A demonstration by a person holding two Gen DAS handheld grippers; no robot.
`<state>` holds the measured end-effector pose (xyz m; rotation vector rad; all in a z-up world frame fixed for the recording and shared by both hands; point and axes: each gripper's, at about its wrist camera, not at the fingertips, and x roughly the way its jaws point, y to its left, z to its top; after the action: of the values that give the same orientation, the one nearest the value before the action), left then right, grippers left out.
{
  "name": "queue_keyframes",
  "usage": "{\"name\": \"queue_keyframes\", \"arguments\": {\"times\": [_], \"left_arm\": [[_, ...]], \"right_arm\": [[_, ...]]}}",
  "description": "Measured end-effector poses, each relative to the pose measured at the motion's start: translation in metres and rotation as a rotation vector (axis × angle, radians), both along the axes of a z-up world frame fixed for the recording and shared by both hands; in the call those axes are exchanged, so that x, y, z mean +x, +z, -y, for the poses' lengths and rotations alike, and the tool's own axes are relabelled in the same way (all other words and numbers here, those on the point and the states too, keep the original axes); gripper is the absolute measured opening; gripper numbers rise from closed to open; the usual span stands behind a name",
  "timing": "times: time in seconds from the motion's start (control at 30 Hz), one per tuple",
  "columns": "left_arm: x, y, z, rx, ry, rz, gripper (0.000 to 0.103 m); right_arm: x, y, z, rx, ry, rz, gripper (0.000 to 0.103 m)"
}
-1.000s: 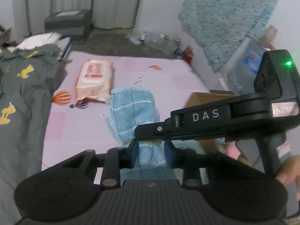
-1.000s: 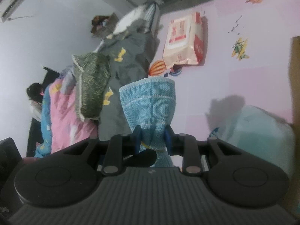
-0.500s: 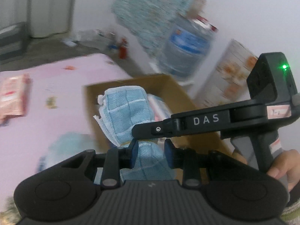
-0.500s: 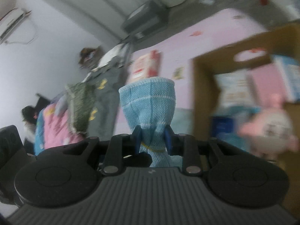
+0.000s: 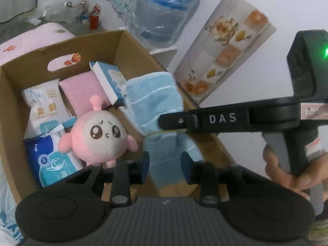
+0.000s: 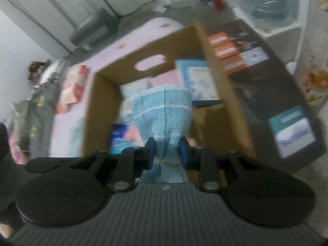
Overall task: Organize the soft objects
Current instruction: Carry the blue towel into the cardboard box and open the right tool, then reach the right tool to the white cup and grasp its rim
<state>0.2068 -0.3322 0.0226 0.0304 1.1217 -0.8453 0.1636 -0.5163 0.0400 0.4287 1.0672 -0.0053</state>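
Note:
A light blue cloth (image 5: 152, 102) hangs over the right side of an open cardboard box (image 5: 131, 47). My right gripper (image 6: 166, 153) is shut on the cloth (image 6: 162, 112) and holds it above the box (image 6: 221, 102). My left gripper (image 5: 165, 164) has its jaws a little apart around the cloth's lower end; the pads do not seem to press it. The right gripper's body (image 5: 225, 119) crosses the left wrist view. In the box lie a pink plush toy (image 5: 98, 135), tissue packs (image 5: 44, 106) and a pink pad (image 5: 86, 90).
A large water bottle (image 5: 164, 10) and a floral panel (image 5: 221, 57) stand behind the box. A pink mat (image 6: 143, 32) lies to its left, with a wipes pack (image 6: 73, 86) and grey clothes (image 6: 39, 102). A dark printed box (image 6: 266, 92) sits right of it.
Both grippers carried the blue cloth from over the pink mat to above the cardboard box. The left gripper's jaws have opened a little around the cloth.

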Motion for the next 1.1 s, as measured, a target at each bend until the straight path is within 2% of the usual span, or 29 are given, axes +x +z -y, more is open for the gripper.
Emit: {"name": "queue_keyframes", "arguments": {"times": [0.23,0.37,0.5,0.73,0.87,1.0,1.1], "left_arm": [[0.008,-0.004,-0.024,0.031,0.057,0.002,0.034],[0.010,0.004,-0.042,0.038,0.086,0.022,0.037],[0.009,0.016,-0.066,0.036,0.121,0.051,0.039],[-0.008,0.044,-0.125,-0.002,0.182,0.122,0.051],[-0.032,0.065,-0.178,-0.037,0.231,0.189,0.064],[-0.059,0.083,-0.240,-0.051,0.338,0.260,0.072],[-0.085,0.091,-0.293,-0.048,0.476,0.344,0.075]], "right_arm": [[0.015,-0.025,-0.002,-0.202,0.027,-0.043,0.026],[0.018,-0.029,-0.006,-0.214,0.028,-0.040,0.027],[0.019,-0.024,-0.008,-0.236,0.017,0.009,0.028],[-0.002,0.003,-0.009,-0.125,-0.037,0.124,0.028],[-0.033,0.028,-0.030,-0.029,-0.037,0.236,0.030],[-0.067,0.050,-0.068,0.086,0.020,0.363,0.034],[-0.082,0.057,-0.105,0.172,0.083,0.424,0.039]]}}
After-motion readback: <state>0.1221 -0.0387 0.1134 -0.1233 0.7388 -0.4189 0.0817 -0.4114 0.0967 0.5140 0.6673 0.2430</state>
